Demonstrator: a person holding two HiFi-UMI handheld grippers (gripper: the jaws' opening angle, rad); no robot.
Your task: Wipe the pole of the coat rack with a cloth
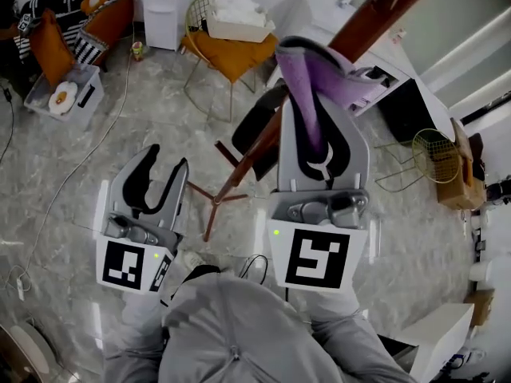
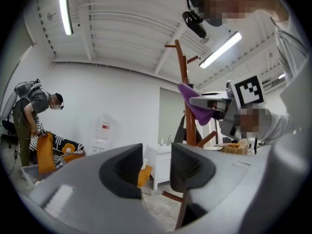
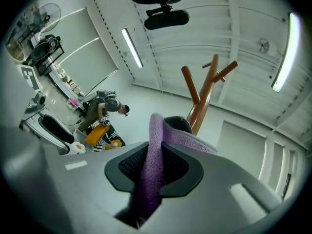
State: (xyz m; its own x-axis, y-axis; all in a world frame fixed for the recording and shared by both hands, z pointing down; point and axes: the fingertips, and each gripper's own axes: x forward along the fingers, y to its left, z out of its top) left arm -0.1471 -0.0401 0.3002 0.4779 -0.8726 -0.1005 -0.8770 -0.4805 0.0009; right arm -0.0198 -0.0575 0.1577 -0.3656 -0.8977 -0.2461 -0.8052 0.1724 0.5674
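Right gripper (image 3: 155,155) is clamping the purple cloth (image 1: 307,66), which looks to be pressing on the coat rack pole (image 1: 375,14) just beyond its tips. The pole's length is running upright past them. Left gripper (image 1: 166,162) is hanging apart-jawed and empty, farther from the pole.

The grey marble floor (image 1: 64,174) carries the coat rack's feet (image 1: 214,202) at the centre, a yellow chair (image 1: 227,54) at upper middle and a white box (image 1: 68,94) at upper left.

- The floor (image 1: 48,134) left of the left gripper (image 1: 166,162) lies open, crossed only by a thin cable (image 1: 76,170).
- The coat rack pole (image 1: 375,14) slants across in front of the right gripper (image 1: 319,74) and its cloth (image 1: 307,94).
- The rack's legs (image 1: 214,202) spread just beside the left gripper.
- An orange chair (image 1: 231,54) stands beyond.
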